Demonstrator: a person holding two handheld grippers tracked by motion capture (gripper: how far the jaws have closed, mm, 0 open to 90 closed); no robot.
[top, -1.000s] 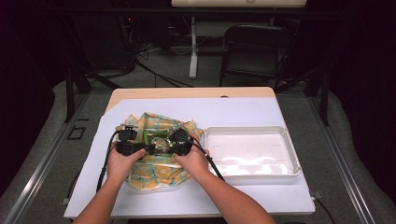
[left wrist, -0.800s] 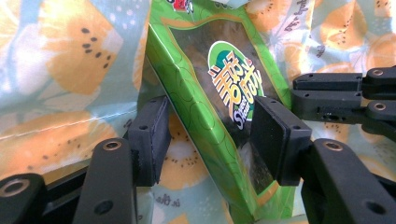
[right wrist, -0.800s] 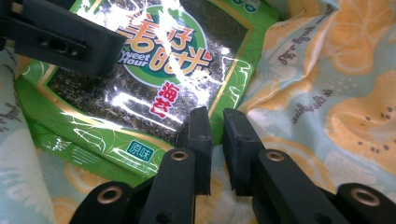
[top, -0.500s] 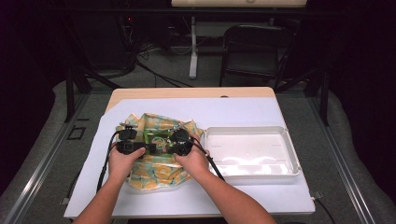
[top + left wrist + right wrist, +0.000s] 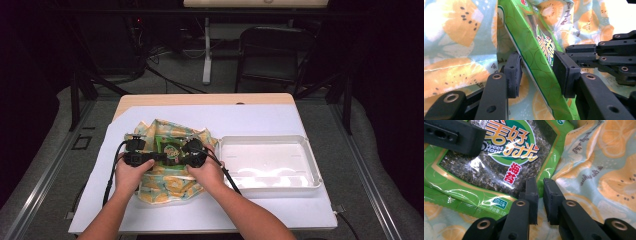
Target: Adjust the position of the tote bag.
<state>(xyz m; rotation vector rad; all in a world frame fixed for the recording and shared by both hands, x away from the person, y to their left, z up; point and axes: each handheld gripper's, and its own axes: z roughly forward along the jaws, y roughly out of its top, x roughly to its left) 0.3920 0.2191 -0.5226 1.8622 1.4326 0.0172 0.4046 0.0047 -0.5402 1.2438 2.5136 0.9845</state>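
I am closing my left tongs (image 5: 536, 72) around the green seaweed packet (image 5: 534, 50) at frame centre; my right tongs (image 5: 540, 195) are pinching its edge.

— What are you working on?

— A green seaweed snack packet (image 5: 499, 162), glossy, with a round label and dark seaweed showing on its face. It's lying on the fruit-print cloth bag (image 5: 165, 182).

— Lying flat?

— No, it's tilting; from my left hand-held gripper I'm seeing it nearly edge-on (image 5: 536, 57).

— And the bag?

— It's sitting crumpled, pale blue with orange slices.
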